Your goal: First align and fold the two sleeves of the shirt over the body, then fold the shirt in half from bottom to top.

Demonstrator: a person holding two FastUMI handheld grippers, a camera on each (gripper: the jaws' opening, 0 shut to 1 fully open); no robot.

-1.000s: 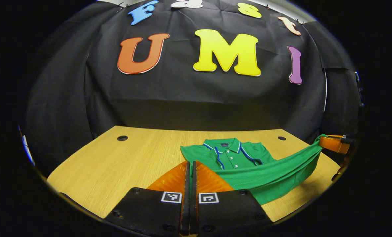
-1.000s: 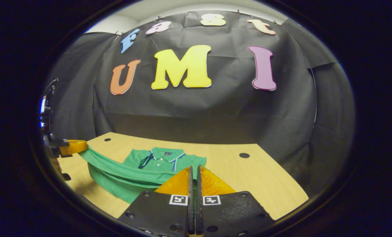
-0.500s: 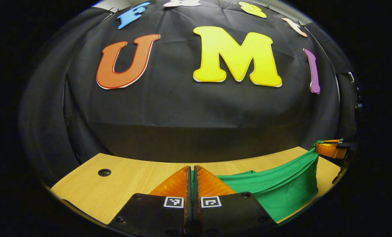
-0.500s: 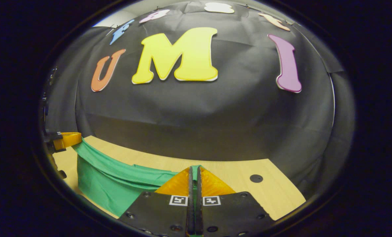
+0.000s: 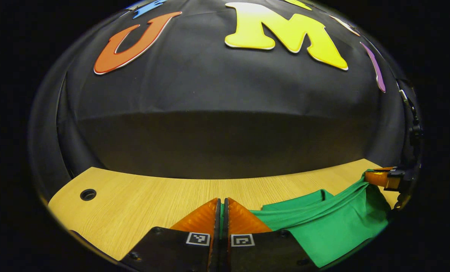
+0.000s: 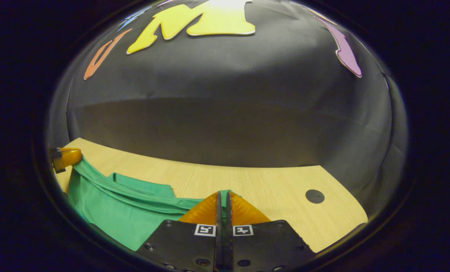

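In the left gripper view, the left gripper is seen at the bottom with its two fingers pressed together, and a thin edge of the green shirt is pinched between them; from that pinch the fabric is stretched away to the right as a taut band, its lower part hanging in a loose fold toward the wooden table. At the far right edge of this view the right gripper is found (small and partly cut off by the edge), the other end of the same green band being held at its tip; how its fingers stand cannot be told from here.

In the right gripper view, the right gripper is shown with its fingers closed on each other, a sliver of the shirt being caught between them; the cloth is drawn off to the left in a raised, ridged band, and a flatter layer of green is seen behind it lying on the table. The left gripper is glimpsed at the far left edge, the band ending at it. A dark round hole is set in the table top to the right of the shirt, well apart from it; a similar hole is seen at the left of the table in the left gripper view.
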